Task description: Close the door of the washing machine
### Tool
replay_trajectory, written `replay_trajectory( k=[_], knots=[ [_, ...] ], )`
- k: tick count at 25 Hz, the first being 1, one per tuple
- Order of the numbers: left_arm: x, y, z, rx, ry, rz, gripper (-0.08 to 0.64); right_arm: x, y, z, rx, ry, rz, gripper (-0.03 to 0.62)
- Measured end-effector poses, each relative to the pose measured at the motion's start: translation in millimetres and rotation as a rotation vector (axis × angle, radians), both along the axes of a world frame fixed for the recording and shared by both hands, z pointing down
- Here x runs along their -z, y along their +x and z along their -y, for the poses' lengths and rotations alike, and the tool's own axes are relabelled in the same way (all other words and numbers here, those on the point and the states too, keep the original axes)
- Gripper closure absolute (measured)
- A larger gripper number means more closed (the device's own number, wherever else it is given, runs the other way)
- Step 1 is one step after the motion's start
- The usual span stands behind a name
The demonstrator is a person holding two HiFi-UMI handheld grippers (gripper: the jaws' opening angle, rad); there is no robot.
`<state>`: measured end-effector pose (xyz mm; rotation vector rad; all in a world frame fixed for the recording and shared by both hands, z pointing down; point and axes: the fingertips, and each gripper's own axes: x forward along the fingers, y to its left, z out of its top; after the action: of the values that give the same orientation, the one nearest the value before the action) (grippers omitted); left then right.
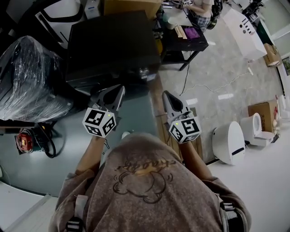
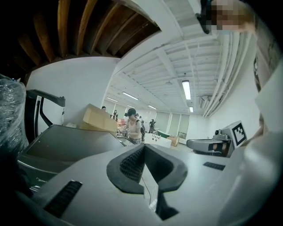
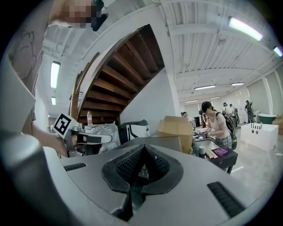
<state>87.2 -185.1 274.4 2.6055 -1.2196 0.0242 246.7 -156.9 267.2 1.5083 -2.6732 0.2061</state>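
Jaws on both grippers are pressed together with nothing between them. The left gripper (image 1: pixel 120 89) and the right gripper (image 1: pixel 166 94) are held side by side in the air, both aimed at the washing machine (image 1: pixel 113 45).

One washing machine stands straight ahead of the person, a dark boxy unit. Its long side runs left to right across the head view and its front faces the grippers. Its top lies flat and level; I cannot tell from any view where the door sits or whether it is shut. The left gripper's tips overlap the machine's front edge in the head view, and the right gripper's tips lie just off its right corner.

Each gripper carries one marker cube, two in all: the left cube (image 1: pixel 99 122) and the right cube (image 1: pixel 186 129).

One plastic-wrapped bundle (image 1: pixel 31 81) sits just left of the machine. One cardboard box (image 1: pixel 131 7) stands behind it. Farther right, a person (image 1: pixel 201 9) stands at a black tabletop (image 1: pixel 186 38). A white rounded appliance (image 1: pixel 229 142) stands on the floor, well to the right.
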Motion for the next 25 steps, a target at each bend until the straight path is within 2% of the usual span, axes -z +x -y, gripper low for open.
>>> replay_trajectory(
  k=[9, 25],
  knots=[
    [-50.0, 6.6, -16.9, 0.003, -0.029, 0.024, 0.558, -50.0, 3.0, -9.3, -0.016, -0.066, 0.013, 0.592],
    [-49.6, -2.1, -19.0, 0.048, -0.077, 0.011, 0.558, -58.5, 3.0, -12.4, -0.075, -0.071, -0.030, 0.594]
  ],
)
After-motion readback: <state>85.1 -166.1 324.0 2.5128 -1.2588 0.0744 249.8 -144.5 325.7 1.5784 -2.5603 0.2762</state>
